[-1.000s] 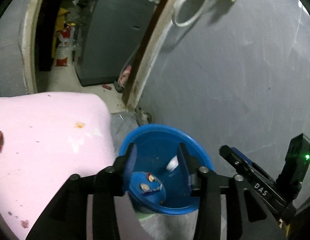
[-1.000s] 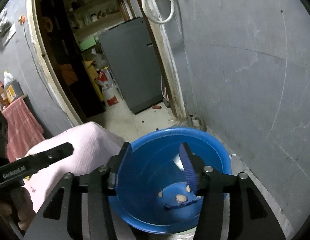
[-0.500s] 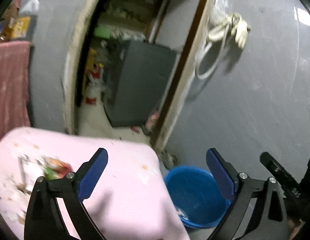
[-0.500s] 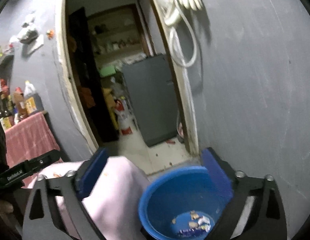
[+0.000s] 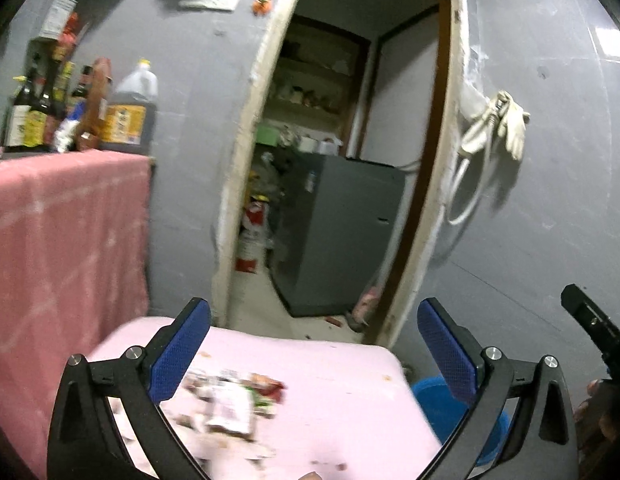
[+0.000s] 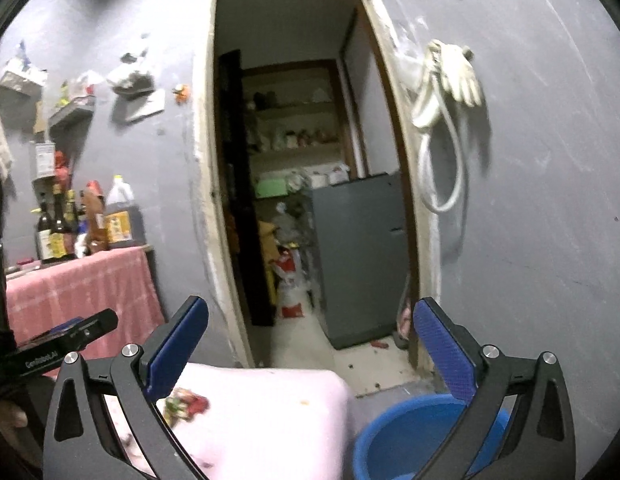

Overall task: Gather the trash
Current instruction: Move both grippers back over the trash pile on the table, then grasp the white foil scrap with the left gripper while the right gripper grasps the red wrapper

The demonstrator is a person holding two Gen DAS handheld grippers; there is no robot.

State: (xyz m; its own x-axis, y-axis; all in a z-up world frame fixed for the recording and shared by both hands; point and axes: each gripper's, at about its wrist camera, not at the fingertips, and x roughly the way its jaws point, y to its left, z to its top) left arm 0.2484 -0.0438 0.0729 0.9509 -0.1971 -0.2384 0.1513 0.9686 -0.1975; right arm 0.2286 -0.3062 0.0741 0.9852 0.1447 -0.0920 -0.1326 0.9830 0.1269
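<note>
Both tools are held wide apart and empty. The wrappers (image 5: 234,398) are seen at 7 o'clock beneath the left tool (image 5: 314,344), the nearer one; the bucket (image 6: 410,436) at 5.

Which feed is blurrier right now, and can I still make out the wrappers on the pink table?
Left wrist: motion-smeared; wrappers on the table read as a pale and red blur. Right wrist: doorway sharper, wrappers blurred, half behind a finger. Both: dim, fisheye-bent walls, glove casting a hard shadow.

Both wrist views face the doorway (image 5: 342,184), slightly blurred.
</note>
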